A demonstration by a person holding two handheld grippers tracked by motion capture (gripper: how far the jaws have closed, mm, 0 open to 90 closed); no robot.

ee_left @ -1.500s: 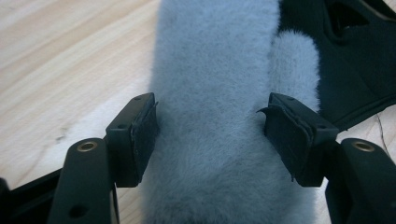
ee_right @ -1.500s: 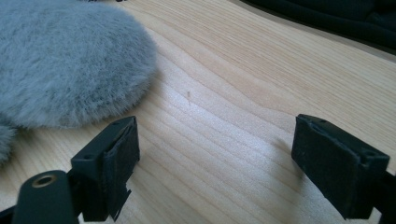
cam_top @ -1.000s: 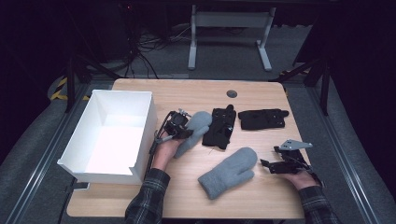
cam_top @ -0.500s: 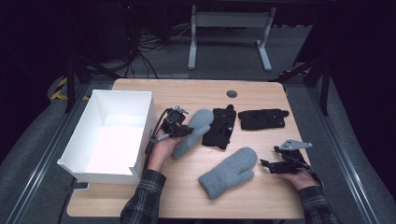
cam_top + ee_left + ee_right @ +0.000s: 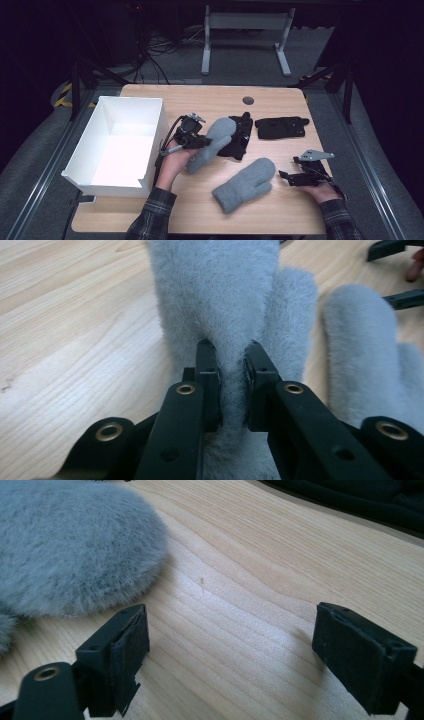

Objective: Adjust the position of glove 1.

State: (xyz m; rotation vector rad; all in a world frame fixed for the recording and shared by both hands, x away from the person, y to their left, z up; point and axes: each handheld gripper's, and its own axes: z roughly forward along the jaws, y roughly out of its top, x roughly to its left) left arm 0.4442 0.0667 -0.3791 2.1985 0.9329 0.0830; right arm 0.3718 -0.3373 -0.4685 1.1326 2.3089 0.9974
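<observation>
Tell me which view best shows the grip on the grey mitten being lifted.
The left gripper view: the left tongs pinch the held grey mitten close up. The high view shows the whole mitten, with the grip small. In the right gripper view, grey fur appears, likely the other mitten.

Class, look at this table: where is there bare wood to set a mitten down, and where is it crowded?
Bare wood runs along the table's far edge, behind the black gloves, and along the near edge, beside the lying grey mitten. The middle is crowded. The white box holds nothing.

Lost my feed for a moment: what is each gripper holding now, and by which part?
The left gripper pinches one grey mitten near its cuff end. The right gripper stands open over bare table, holding nothing.
</observation>
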